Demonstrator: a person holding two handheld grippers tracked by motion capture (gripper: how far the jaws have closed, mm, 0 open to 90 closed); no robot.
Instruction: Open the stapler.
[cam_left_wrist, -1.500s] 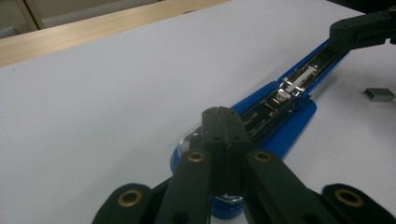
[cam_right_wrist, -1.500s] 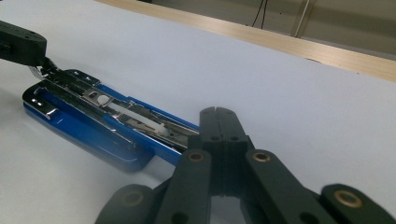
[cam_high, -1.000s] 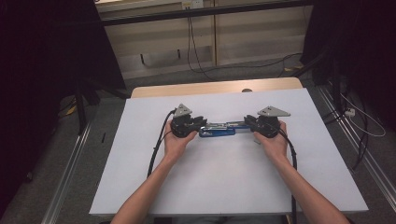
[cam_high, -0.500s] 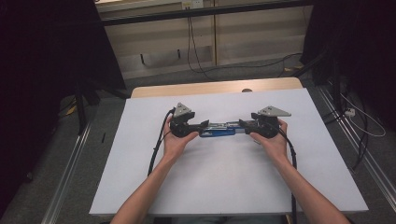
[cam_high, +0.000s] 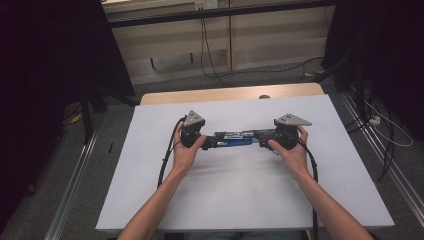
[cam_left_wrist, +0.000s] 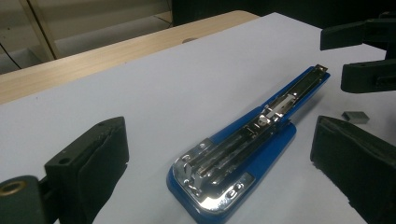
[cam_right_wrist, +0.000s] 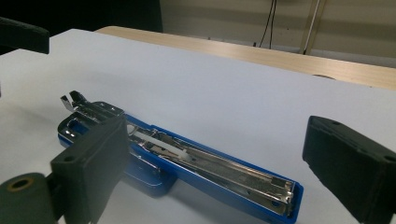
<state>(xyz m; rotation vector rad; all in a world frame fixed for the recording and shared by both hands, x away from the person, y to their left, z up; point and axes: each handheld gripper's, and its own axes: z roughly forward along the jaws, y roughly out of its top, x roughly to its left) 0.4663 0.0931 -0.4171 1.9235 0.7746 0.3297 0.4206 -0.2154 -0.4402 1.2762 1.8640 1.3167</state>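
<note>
A blue stapler (cam_high: 233, 139) lies flat near the middle of the counter (cam_high: 240, 200), a little toward the far edge, its length running side to side between the two grippers. It is swung open, so the shiny metal staple channel (cam_left_wrist: 243, 140) faces up along its blue body. In the left gripper view its wide, rounded chrome end sits nearest the camera and the narrow end points away toward the other gripper. In the right gripper view the stapler (cam_right_wrist: 187, 163) runs diagonally, its open magazine tip near the bottom right and its chrome hinge end farther off at the left.

A small grey block of staples (cam_left_wrist: 355, 116) lies on the counter just beside the stapler's narrow end, apart from it.

The left gripper (cam_high: 212, 141) is held in the person's left hand (cam_high: 186, 152) at the stapler's left end. Its jaws stand wide apart on either side of the wide end, touching nothing. The right gripper (cam_high: 257, 136) is held in the right hand (cam_high: 292, 150) at the stapler's other end, jaws likewise spread. The left pad overlaps the stapler's body in its own view; whether it touches cannot be told.

The counter is covered in white, with a bare wooden strip (cam_high: 225, 94) along its far edge.
</note>
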